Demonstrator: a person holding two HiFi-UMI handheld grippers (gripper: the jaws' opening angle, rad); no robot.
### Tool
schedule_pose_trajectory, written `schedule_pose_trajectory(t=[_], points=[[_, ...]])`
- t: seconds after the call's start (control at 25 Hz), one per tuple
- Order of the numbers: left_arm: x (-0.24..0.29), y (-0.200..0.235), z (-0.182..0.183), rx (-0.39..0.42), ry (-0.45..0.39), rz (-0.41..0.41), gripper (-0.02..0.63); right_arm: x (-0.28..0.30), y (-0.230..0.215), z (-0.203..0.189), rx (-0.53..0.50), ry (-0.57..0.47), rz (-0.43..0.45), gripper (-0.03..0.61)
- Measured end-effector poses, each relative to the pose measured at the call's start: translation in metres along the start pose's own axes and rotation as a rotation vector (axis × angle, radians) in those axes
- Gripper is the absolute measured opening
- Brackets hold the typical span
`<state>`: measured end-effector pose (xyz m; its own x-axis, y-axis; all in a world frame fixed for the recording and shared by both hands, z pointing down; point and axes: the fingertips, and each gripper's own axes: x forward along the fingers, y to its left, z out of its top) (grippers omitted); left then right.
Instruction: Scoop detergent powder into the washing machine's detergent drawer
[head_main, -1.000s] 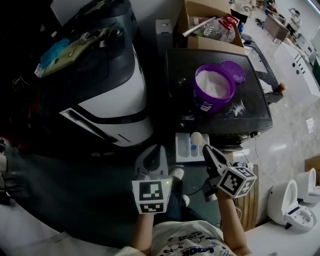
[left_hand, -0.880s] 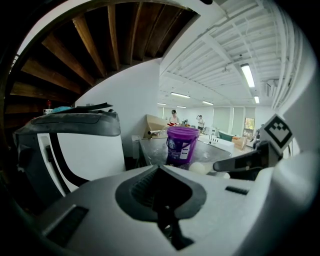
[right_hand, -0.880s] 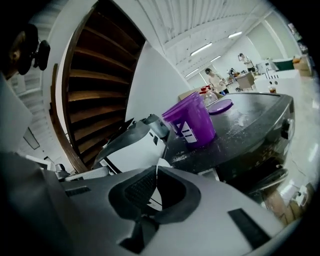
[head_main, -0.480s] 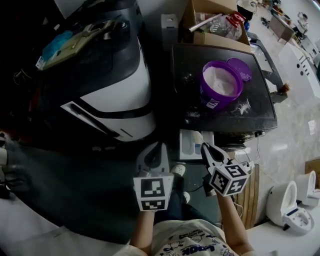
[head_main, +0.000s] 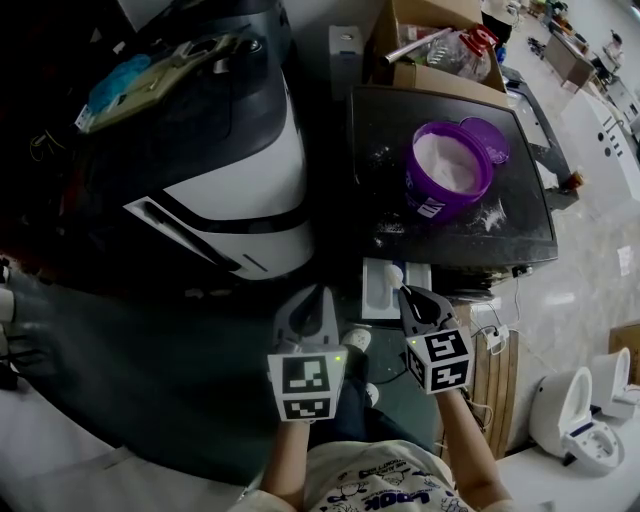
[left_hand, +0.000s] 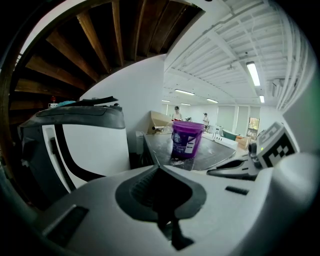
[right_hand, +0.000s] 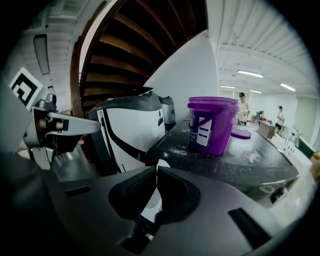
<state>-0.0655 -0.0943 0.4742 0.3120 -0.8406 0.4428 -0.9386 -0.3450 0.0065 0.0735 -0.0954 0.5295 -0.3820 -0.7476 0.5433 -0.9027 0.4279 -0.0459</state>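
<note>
A purple bucket (head_main: 447, 170) of white powder stands on the black table (head_main: 385, 210), its lid (head_main: 487, 140) beside it. The white detergent drawer (head_main: 377, 290) sticks out just below the table's near edge, right of the white-and-black washing machine (head_main: 240, 190). My right gripper (head_main: 410, 297) is shut on a white scoop (head_main: 394, 273), whose bowl hangs over the drawer; in the right gripper view the scoop's handle (right_hand: 149, 202) shows between the closed jaws. My left gripper (head_main: 317, 296) is shut and empty, left of the drawer. In the left gripper view the bucket (left_hand: 186, 140) is ahead.
Spilled powder (head_main: 482, 212) dusts the table around the bucket. A cardboard box (head_main: 432, 48) of clutter stands behind the table. A wooden pallet (head_main: 496, 370) and white appliances (head_main: 585, 420) are on the floor to the right. My shoe (head_main: 352, 343) is between the grippers.
My right gripper has swung left with the scoop, bringing its marker cube nearer the left gripper; the scoop stays over the drawer. The left gripper has not moved.
</note>
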Motion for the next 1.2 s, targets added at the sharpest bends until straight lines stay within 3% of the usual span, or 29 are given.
schedule_pose_trajectory(t=[0.36,0.6,0.88,1.2], points=[[-0.006,0.007,-0.004,-0.019,0.001,0.020,0.002,0.013,0.011,-0.002,-0.317,0.059,-0.019,0.020],[-0.009,0.011,-0.008,-0.031,0.004,0.028,0.002,0.023,0.021,-0.011,-0.636,0.109,-0.060,0.020],[-0.011,0.013,-0.011,-0.034,0.005,0.028,0.002,0.030,0.028,-0.018,-0.927,0.147,-0.104,0.020],[-0.012,0.014,-0.013,-0.043,0.007,0.023,0.002,0.033,0.033,-0.026,-1.019,0.155,-0.097,0.020]])
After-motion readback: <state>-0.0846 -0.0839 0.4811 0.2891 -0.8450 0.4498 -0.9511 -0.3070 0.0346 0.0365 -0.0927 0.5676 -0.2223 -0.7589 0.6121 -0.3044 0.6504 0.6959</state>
